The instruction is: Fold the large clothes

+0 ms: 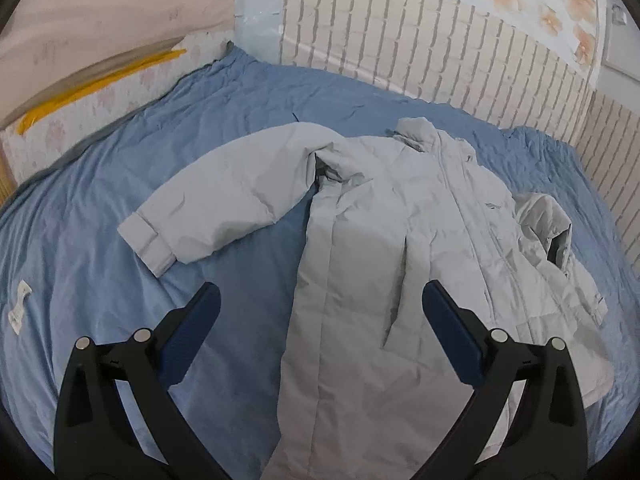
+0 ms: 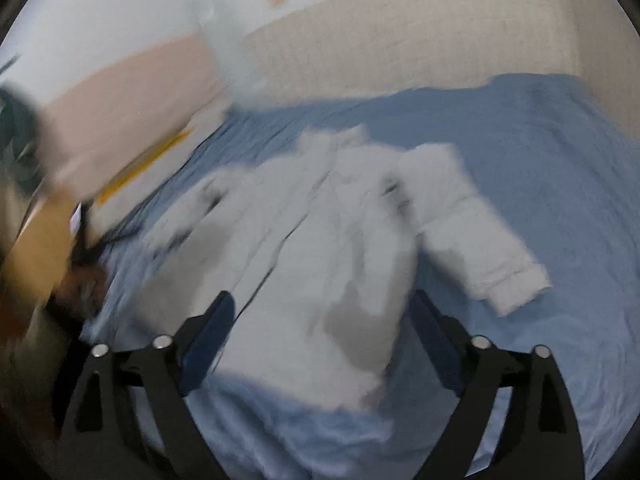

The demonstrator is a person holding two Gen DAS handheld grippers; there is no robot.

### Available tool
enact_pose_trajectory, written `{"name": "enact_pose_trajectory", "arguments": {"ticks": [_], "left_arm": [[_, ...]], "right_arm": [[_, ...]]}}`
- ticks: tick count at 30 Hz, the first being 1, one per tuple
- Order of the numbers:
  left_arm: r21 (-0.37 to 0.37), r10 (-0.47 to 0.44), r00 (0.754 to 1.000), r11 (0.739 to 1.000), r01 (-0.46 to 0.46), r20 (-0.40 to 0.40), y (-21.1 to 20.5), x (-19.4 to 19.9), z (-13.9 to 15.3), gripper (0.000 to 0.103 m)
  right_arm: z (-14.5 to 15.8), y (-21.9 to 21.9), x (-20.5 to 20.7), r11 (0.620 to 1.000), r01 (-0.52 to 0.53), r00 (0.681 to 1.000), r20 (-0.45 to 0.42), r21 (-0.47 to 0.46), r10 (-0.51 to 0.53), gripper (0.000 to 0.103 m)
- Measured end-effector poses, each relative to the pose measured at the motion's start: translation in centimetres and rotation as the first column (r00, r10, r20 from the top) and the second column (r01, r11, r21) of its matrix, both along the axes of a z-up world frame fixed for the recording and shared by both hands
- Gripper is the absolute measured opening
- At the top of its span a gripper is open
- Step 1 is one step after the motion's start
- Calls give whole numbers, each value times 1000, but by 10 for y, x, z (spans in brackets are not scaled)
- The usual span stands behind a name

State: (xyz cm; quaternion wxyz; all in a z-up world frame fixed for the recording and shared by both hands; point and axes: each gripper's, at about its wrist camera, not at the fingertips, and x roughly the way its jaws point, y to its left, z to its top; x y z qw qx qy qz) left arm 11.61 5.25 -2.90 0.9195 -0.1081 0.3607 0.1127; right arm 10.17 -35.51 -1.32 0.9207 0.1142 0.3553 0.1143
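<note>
On the blue bedsheet (image 1: pixel 100 208), one pale grey padded jacket (image 1: pixel 360 264) lay front-up and spread flat, collar (image 1: pixel 424 132) toward the brick-patterned wall (image 1: pixel 400 40), hem nearest the cameras. The left gripper (image 1: pixel 320 308) hung above the hem with its jaws spread wide and nothing between them; the right gripper (image 2: pixel 320 316) was likewise spread and empty above the jacket's lower body, in a view heavily blurred by motion. Count: one jacket, two sleeves, two grippers, one small white tag (image 1: pixel 19 307) lying on the sheet well apart from the garment. The left sleeve (image 1: pixel 208 208) lay extended outward with its cuff (image 1: pixel 150 246) flat on the sheet; the other sleeve (image 1: pixel 548 224) was bunched against the body in the left view, while the right view showed it angled out to the side (image 2: pixel 476 232). Judged handling: the shell looked like smooth synthetic, probably slippery, and the filling soft and puffy, so light for its bulk but springy, likely to creep back open after a fold. A pinch on thin single layers would probably slide; cuffs, hem edge, shoulder seams and collar appeared the firmer places to grip. A sleeve cuff looked the sensible first hold, drawn across the chest. Zipper state could not be read.
</note>
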Motion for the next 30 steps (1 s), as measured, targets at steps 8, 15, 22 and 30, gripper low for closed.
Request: {"name": "enact_pose_trajectory", "arguments": {"ticks": [8, 15, 22, 30], "left_arm": [[-63, 0, 964, 998, -17, -265, 3, 29, -74, 100], [-135, -49, 900, 991, -12, -432, -1, 43, -134, 99], [-128, -184, 901, 981, 144, -393, -23, 43, -128, 34], [-104, -207, 946, 977, 186, -251, -14, -3, -65, 9]], "right_arm": [[-94, 16, 69, 993, 113, 954, -276, -45, -121, 96], [-156, 34, 78, 1000, 8, 867, -499, 25, 6, 83], [-133, 52, 65, 996, -84, 887, -455, 17, 82, 7], [-63, 77, 18, 990, -141, 937, -321, 4, 135, 4]]}}
